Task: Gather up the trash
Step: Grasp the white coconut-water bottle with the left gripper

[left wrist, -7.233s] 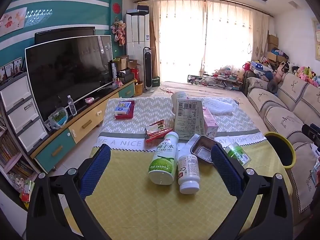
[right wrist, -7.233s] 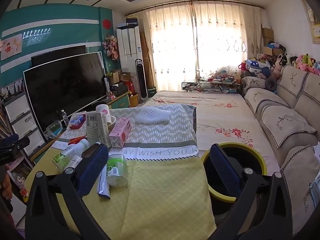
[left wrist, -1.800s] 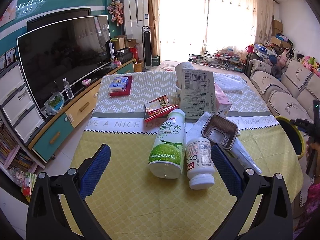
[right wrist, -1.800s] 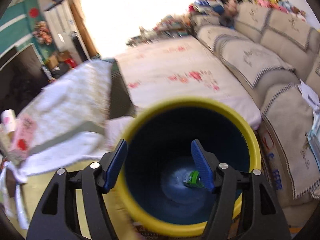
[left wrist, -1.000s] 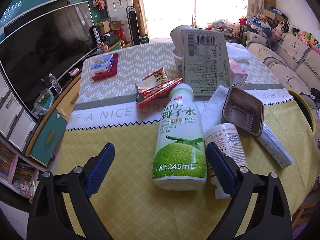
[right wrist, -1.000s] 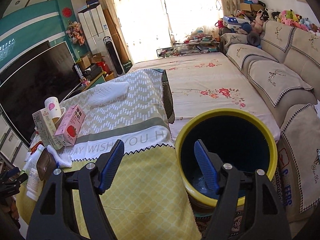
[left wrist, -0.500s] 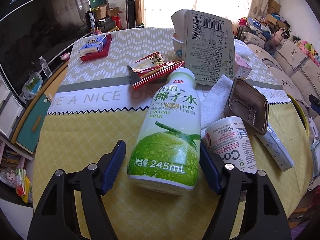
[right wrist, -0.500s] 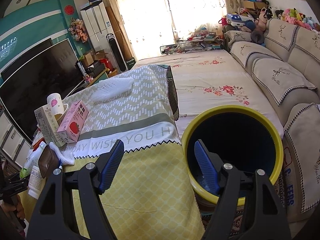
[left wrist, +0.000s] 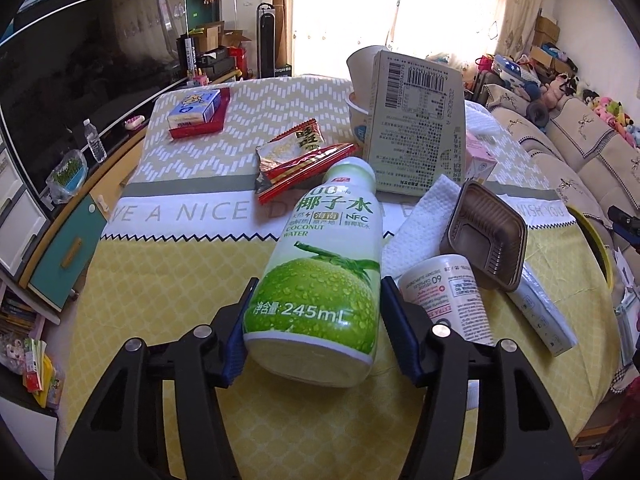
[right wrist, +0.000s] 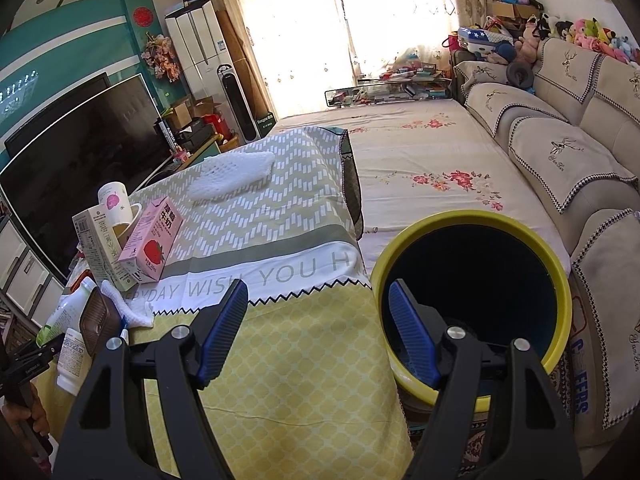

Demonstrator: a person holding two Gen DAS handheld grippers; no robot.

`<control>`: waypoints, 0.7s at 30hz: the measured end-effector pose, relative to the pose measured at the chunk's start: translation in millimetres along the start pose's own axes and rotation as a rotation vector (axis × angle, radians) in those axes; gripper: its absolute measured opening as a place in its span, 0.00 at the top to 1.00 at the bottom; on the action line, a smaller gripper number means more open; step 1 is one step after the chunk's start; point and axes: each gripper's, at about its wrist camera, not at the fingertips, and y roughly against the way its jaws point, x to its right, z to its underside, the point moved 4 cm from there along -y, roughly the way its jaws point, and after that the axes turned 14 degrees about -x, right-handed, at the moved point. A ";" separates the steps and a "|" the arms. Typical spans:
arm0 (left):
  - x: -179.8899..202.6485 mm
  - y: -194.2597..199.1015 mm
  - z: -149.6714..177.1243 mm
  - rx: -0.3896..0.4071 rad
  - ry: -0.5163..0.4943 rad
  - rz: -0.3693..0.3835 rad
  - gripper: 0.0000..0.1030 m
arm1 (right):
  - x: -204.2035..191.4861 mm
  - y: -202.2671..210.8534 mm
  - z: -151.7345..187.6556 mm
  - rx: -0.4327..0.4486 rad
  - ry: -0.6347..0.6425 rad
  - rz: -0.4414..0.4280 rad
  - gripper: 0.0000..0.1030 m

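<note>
A green and white coconut water bottle (left wrist: 320, 276) lies on the yellow tablecloth (left wrist: 152, 280). My left gripper (left wrist: 314, 322) has closed its blue pads on the bottle's base, one on each side. A white pill bottle (left wrist: 444, 300), a brown plastic tray (left wrist: 484, 236), a white tissue (left wrist: 424, 216), a red snack wrapper (left wrist: 300, 158) and a beige carton (left wrist: 416, 120) lie around it. My right gripper (right wrist: 318, 322) is open and empty over the table's edge, beside the yellow-rimmed bin (right wrist: 476, 220).
A pink strawberry milk carton (right wrist: 154, 240), a cup (right wrist: 114, 200) and a white mesh sleeve (right wrist: 232, 176) sit further back on the table. A blue and red box (left wrist: 196, 112) is at far left. A TV (left wrist: 80, 112) stands left, a sofa (right wrist: 560, 140) right.
My left gripper has moved in around the coconut water bottle and its pads have closed on it. The right gripper has pulled back from above the bin, open, leaving a green item inside.
</note>
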 end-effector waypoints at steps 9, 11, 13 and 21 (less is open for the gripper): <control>2.4 34.9 -2.8 0.087 0.006 -0.012 0.48 | -0.9 0.3 0.5 -0.002 0.001 -0.005 0.33; 2.4 42.4 -3.7 0.107 0.006 -0.018 0.48 | -1.4 0.3 0.6 -0.002 0.002 -0.006 0.33; 1.2 48.8 -4.7 0.123 0.008 -0.020 0.49 | -1.2 0.2 0.7 -0.002 0.001 -0.007 0.33; -1.0 67.8 -6.4 0.171 0.017 -0.018 0.50 | -1.4 -0.3 1.3 -0.004 0.001 -0.007 0.33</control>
